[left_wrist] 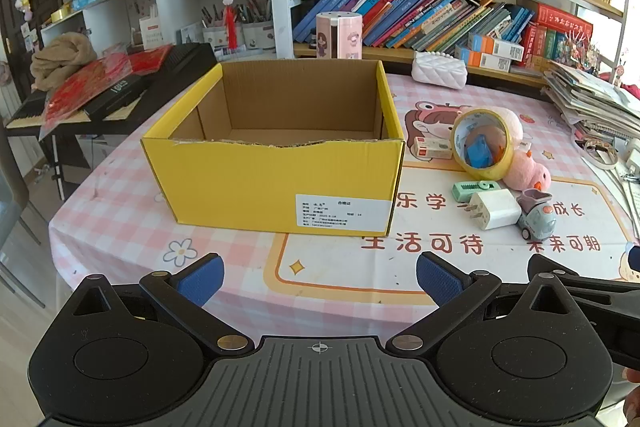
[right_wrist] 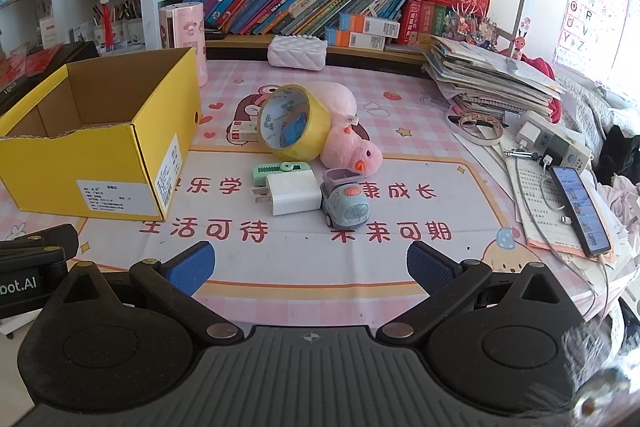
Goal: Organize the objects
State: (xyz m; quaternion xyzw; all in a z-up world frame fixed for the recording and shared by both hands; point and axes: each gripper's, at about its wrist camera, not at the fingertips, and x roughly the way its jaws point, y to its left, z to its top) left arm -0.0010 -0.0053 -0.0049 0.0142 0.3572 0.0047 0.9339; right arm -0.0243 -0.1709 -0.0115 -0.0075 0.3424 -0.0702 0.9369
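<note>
An open, empty yellow cardboard box [left_wrist: 276,179] stands on the pink table cover; it also shows at the left of the right wrist view [right_wrist: 100,175]. To its right lie a yellow tape roll [right_wrist: 294,123], a pink plush duck [right_wrist: 348,147], a white charger plug [right_wrist: 290,193], a green correction-tape case [right_wrist: 280,171], a small grey-blue toy car [right_wrist: 346,205] and a small white box [right_wrist: 242,131]. My left gripper [left_wrist: 320,279] is open and empty in front of the box. My right gripper [right_wrist: 310,267] is open and empty in front of the small objects.
A bookshelf [right_wrist: 320,7] runs along the back. A white quilted pouch [right_wrist: 298,53] lies at the table's far edge. A paper stack [right_wrist: 488,79], power strip [right_wrist: 556,143] and phone [right_wrist: 580,211] crowd the right side. A keyboard [left_wrist: 120,83] stands left.
</note>
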